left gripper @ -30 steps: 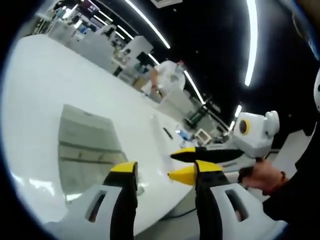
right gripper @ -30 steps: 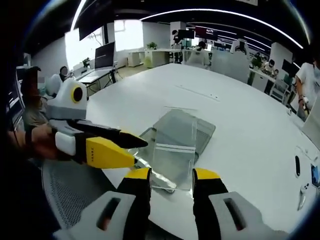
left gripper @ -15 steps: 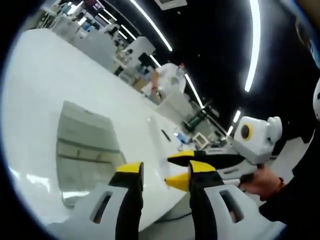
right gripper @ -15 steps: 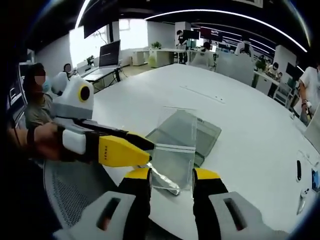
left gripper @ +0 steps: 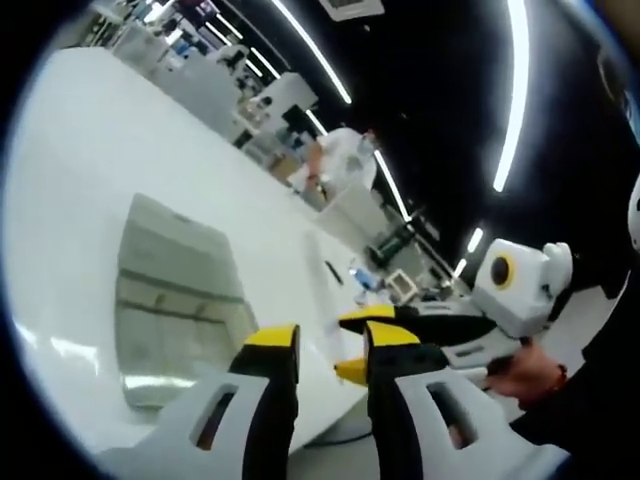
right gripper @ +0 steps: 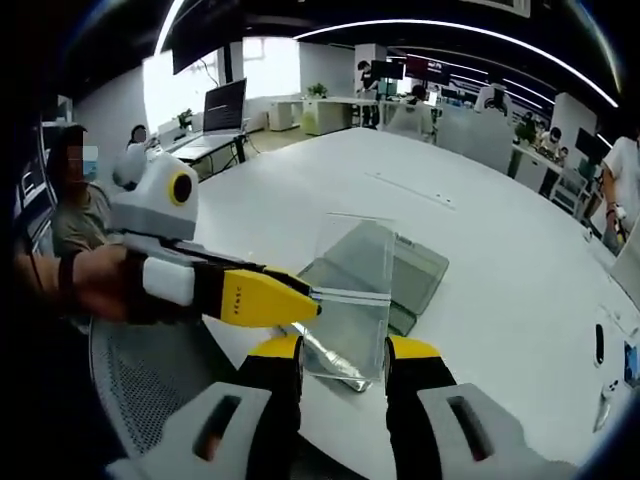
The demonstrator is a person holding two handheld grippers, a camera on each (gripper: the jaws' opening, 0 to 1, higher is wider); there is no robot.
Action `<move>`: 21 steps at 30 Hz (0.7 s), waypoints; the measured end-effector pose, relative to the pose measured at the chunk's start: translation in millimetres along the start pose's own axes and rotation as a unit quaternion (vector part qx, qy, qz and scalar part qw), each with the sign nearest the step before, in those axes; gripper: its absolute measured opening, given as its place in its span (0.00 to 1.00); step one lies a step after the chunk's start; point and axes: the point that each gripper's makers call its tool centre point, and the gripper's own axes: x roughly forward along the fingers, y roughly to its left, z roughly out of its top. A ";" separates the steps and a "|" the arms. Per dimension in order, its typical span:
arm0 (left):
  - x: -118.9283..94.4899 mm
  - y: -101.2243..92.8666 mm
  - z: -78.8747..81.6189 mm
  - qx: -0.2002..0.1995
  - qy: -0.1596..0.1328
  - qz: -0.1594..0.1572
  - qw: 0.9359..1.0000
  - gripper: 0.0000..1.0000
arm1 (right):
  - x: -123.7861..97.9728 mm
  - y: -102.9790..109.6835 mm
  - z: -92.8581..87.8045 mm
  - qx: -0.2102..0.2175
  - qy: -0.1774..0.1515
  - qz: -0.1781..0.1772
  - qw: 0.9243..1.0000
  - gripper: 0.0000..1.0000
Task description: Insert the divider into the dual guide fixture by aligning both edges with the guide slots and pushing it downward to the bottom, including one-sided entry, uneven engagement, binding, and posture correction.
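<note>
My right gripper (right gripper: 343, 350) is shut on the clear divider (right gripper: 350, 260), which stands upright between its jaws, above the table's near edge. The greyish see-through guide fixture (right gripper: 415, 265) lies on the white table behind the divider. My left gripper (right gripper: 312, 298) comes in from the left, and its yellow tips touch the divider's left edge. In the left gripper view my left gripper (left gripper: 332, 335) shows a narrow gap between its jaws. The fixture (left gripper: 170, 290) lies to their left, and the right gripper (left gripper: 342, 345) sits close behind them.
The white table (right gripper: 500, 300) stretches far back and to the right, with small items (right gripper: 598, 345) at its right side. A seated person (right gripper: 70, 220) and a mesh chair (right gripper: 150, 385) are at the left. Desks and other people fill the background.
My left gripper's jaws have narrowed, and its tips have moved right to the divider's left edge. My right gripper keeps its hold on the divider.
</note>
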 end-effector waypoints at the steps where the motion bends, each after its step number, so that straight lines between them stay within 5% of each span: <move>1: -0.1 -0.2 0.9 -0.002 -0.003 -0.001 1.000 0.19 | -0.1 0.2 0.3 0.000 0.000 0.000 1.000 0.28; 21: -0.7 1.4 4.7 -0.047 -0.011 0.000 0.999 0.08 | 0.1 4.4 3.6 -0.007 -0.002 0.004 1.000 0.28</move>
